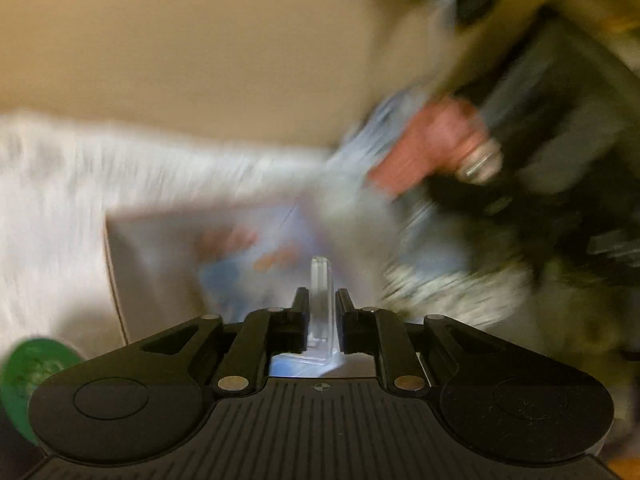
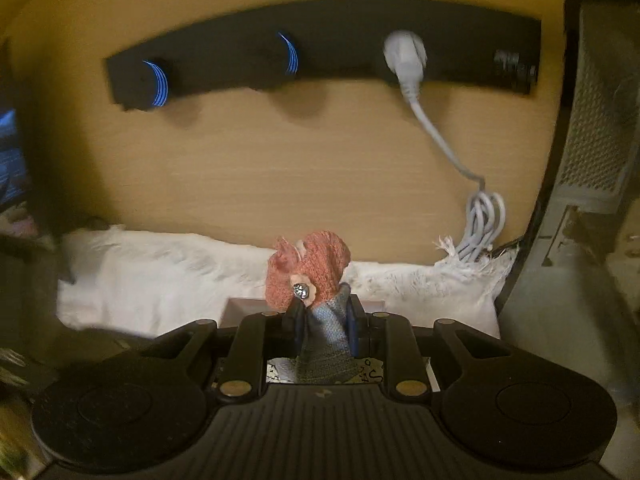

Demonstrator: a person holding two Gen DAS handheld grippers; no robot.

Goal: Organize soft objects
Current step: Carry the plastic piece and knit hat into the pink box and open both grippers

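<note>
My right gripper (image 2: 325, 312) is shut on a small knitted doll (image 2: 310, 270) with an orange-pink head and a grey-blue body; it holds the doll above a white fluffy cloth (image 2: 160, 276). The same doll (image 1: 432, 148) shows blurred in the left wrist view, at the right, held up by the right gripper. My left gripper (image 1: 320, 280) is shut, its clear fingers pressed together with nothing between them, over a pale printed box or sheet (image 1: 224, 256). The white cloth (image 1: 60, 200) lies at the left of that view.
A black power strip (image 2: 328, 52) with a white plug (image 2: 404, 56) and coiled cable (image 2: 480, 220) is on the wooden wall. A grey mesh unit (image 2: 600, 120) stands at the right. A green round object (image 1: 32, 368) is at the lower left.
</note>
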